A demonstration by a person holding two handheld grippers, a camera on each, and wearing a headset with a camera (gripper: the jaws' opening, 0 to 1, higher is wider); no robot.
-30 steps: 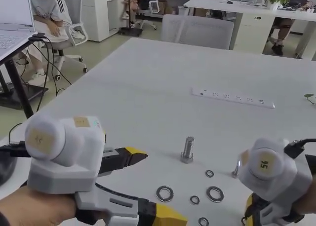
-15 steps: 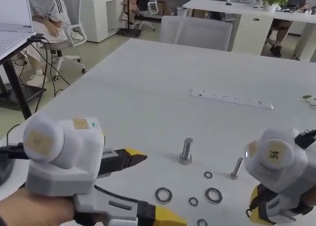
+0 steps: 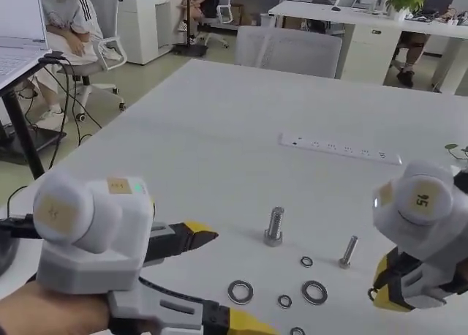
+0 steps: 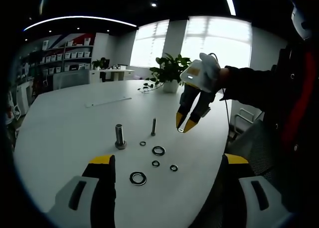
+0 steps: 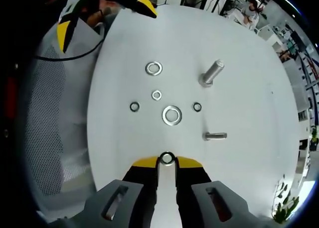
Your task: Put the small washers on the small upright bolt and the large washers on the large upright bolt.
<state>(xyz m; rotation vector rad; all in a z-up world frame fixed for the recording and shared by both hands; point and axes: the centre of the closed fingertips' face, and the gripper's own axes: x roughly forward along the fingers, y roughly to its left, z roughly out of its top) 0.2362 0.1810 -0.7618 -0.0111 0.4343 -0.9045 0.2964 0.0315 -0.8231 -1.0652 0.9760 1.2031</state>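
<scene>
Toward the near left corner of the desk [image 3: 219, 130], the left gripper [image 3: 218, 276] is hanging where it hung a second ago, its fingers [image 3: 199, 232] spread wide with nothing between them. To its right, near the desk's near edge, five washers are lying loose as before. Two are large washers [image 3: 240, 292] [image 3: 314, 292] and three are small washers [image 3: 284, 300] [image 3: 306, 261] [image 3: 297, 331]. Behind them the large bolt [image 3: 274, 226] is standing bare, and further right the small bolt [image 3: 348, 251] is now showing in full, also bare. It is showing because the right gripper [image 4: 184, 127], which was covering it a second ago, is lifting up and away toward the right edge. That gripper's fingers are pinching a small washer [image 5: 167, 158] at their very tips. So the pick looks finished and the carry is starting. That washer probably needs bringing over the small bolt and lowering onto it, and no washer is sitting on either bolt yet.
</scene>
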